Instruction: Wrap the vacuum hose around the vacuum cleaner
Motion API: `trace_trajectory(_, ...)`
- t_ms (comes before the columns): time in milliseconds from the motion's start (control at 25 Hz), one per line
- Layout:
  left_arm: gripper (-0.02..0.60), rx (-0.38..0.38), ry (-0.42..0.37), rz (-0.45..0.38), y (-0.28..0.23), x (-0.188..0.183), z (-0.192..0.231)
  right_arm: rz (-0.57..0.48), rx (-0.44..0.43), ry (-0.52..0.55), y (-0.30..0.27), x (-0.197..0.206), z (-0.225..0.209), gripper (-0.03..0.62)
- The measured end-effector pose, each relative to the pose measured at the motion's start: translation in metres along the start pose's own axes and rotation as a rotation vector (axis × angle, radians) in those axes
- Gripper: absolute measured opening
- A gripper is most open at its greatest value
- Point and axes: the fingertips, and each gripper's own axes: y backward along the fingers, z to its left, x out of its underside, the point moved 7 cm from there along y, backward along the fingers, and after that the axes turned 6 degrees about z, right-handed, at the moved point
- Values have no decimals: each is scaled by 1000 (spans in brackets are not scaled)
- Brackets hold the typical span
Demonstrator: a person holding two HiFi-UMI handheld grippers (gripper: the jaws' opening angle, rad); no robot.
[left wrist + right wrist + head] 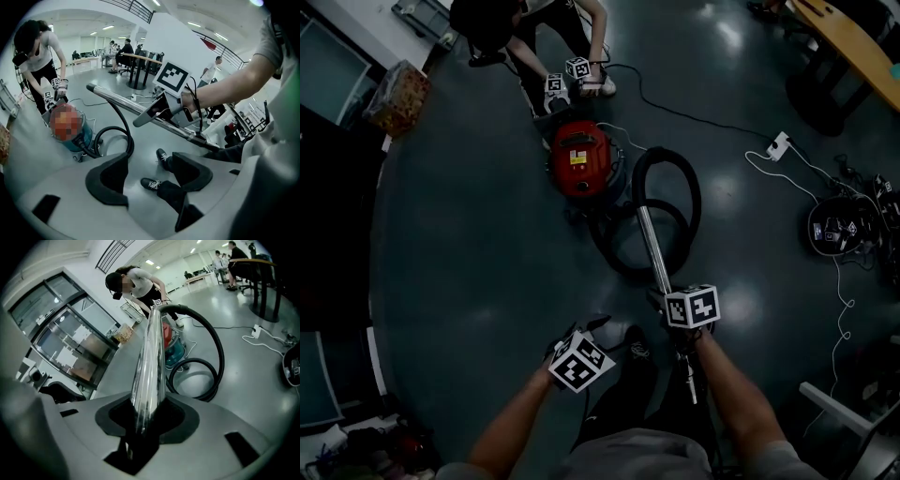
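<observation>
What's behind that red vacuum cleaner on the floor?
A second person bends over behind the red round vacuum cleaner, holding two marker-cube tools at its far edge. What those tools touch is covered by the vacuum's body.

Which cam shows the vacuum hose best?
Head view: the whole black hose loop shows from above, from the red vacuum cleaner to the metal tube. Right gripper view shows most of it, partly behind the tube; left gripper view only one arc.
</observation>
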Motion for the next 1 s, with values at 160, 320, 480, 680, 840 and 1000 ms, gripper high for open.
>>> trace_trajectory(160, 301, 9, -31, 26, -19, -8, 3, -11, -28, 41, 1, -8, -18, 138)
trace_trajectory(320, 301, 5, -97, 57, -44, -21, -2, -51, -52, 36, 4, -5, -43, 138)
trace_trajectory(480, 301, -24, -153, 51, -63, -44, -5, -67, -49, 59, 6, 2, -66, 138)
trace_trajectory(680, 301, -131, -230, 18, -94, -88, 15, 28, -25, 194, 5, 12, -97, 138)
trace_trajectory(840, 301, -252, -265, -41, -130, -138, 36, 114, -28, 340, 6, 20, -134, 138)
trace_trajectory(1000, 300, -357, -295, -48, -160, -177, 41, 186, -55, 472, 13, 30, -172, 138)
